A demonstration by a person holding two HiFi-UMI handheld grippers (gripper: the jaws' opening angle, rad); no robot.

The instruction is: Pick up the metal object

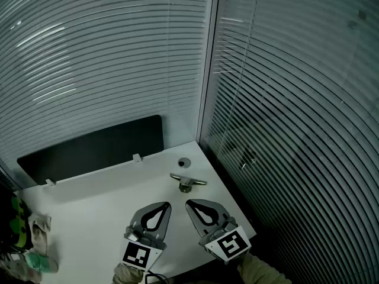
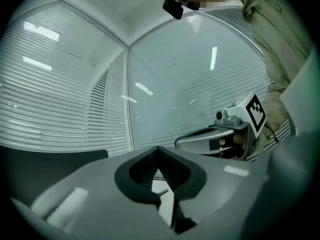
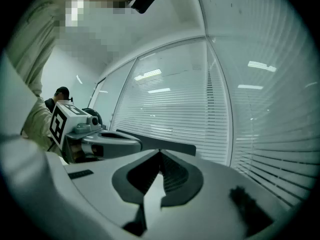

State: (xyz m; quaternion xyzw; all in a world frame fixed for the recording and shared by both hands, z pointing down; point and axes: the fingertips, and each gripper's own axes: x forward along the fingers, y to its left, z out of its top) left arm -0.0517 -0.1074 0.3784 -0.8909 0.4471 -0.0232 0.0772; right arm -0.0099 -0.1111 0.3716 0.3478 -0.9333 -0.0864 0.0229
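Near the far right corner of the white worktop (image 1: 89, 209), the small silver T-shaped metal object (image 1: 187, 182) lies untouched, just ahead of both grippers. The left gripper (image 1: 161, 207) and right gripper (image 1: 193, 206) are each clenched on nothing. Reaching in like this would likely shove the piece toward the worktop's edge by the window blinds (image 1: 296, 99). Low, smooth metal may also slip out of a hasty pinch.

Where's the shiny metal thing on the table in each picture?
Head view: the metal object lies near the white table's far right corner.
Left gripper view: not clearly in it; the fingers hide most of the table.
Right gripper view: not in it.
Shared landmark: the black panel behind the table.
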